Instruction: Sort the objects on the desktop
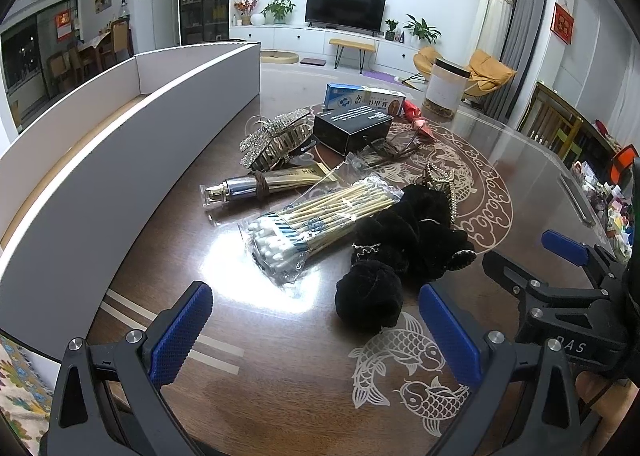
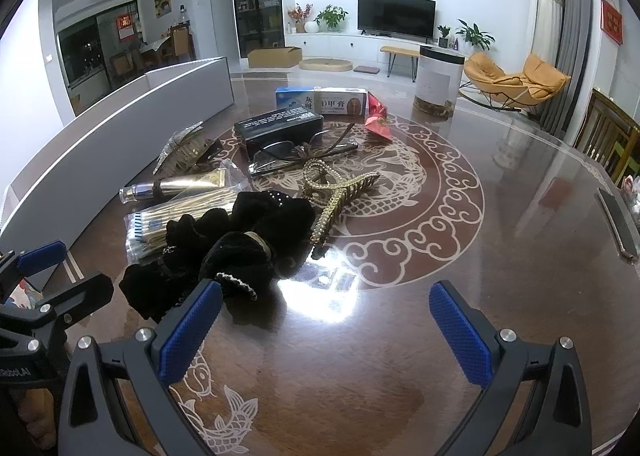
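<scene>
While I held both tools low over the table point(image 2: 500, 183), my left gripper point(image 1: 316, 332) stood spread wide and grasped nothing. Ahead of its fingers lay the cotton swab packet point(image 1: 316, 221), long axis slanting, white tips pointing back toward the left finger. My right gripper point(image 2: 324, 326) was likewise released; the black scrunchie point(image 2: 224, 252) sat just beyond its left finger.

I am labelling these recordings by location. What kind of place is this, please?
Most likely the living room of a home. Behind the glossy wooden table stand a television on a low white cabinet, potted plants and an orange lounge chair. The table holds personal items such as black scrunchies.
</scene>
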Available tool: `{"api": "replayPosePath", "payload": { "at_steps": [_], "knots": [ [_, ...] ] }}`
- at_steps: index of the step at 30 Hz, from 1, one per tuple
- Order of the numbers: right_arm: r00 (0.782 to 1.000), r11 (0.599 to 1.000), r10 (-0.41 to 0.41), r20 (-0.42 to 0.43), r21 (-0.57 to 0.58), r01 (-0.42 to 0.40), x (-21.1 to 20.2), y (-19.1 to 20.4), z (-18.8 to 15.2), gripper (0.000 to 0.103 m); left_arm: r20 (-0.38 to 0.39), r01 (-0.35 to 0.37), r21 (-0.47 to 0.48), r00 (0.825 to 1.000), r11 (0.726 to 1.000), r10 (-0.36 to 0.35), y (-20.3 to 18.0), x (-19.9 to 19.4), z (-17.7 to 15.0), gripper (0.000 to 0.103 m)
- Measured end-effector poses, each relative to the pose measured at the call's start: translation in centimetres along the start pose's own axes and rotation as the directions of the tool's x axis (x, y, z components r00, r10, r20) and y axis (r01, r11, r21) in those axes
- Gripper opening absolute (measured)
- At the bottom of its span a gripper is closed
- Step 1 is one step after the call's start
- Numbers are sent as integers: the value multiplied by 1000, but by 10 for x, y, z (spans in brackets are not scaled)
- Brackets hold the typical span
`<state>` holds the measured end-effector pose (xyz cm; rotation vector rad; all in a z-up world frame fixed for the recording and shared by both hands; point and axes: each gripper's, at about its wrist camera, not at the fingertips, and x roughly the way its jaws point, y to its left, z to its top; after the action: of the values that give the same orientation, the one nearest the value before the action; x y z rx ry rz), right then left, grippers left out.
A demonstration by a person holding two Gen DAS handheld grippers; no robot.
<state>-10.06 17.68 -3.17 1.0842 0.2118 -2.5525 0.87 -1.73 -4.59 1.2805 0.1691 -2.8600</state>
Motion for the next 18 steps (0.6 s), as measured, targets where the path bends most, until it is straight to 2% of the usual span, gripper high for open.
{"api": "replayPosePath", "payload": {
  "at_steps": [18],
  "knots": [
    [1000, 1000, -4, -16, -9, 4, 5, -1, 1, 103, -9, 0, -12, 1000, 1000, 0, 2, 0, 1, 103]
  ]
}}
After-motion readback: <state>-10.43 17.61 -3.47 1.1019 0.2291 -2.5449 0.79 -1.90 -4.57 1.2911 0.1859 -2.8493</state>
